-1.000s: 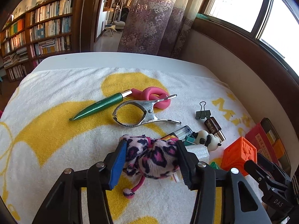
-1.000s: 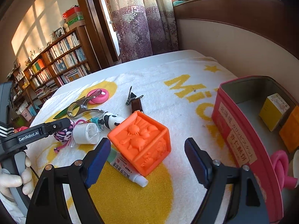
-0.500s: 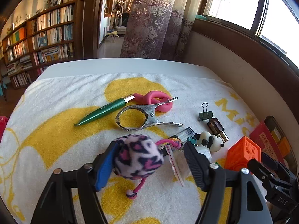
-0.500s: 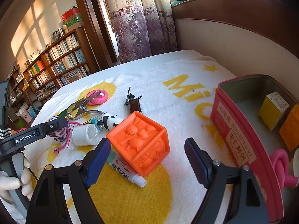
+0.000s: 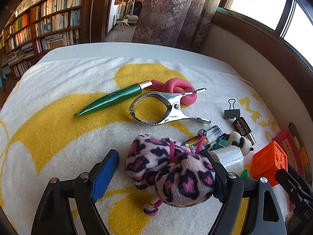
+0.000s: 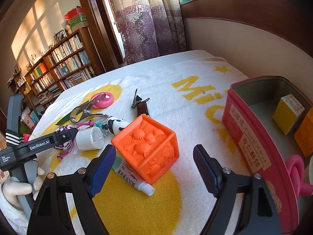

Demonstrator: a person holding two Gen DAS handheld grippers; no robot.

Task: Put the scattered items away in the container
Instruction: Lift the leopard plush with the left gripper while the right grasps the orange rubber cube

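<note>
My left gripper (image 5: 162, 173) gapes loosely around the leopard pouch (image 5: 172, 173); I should centre and clench firmly. Right gripper (image 6: 151, 168) waits spread, empty.

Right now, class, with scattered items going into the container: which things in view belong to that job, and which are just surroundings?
Part of the job:
leopard-print pouch
orange cube
green pen
metal clamp
binder clip
panda figure
ointment tube
red tin

Just surroundings:
towel
bookshelves
curtains
</note>
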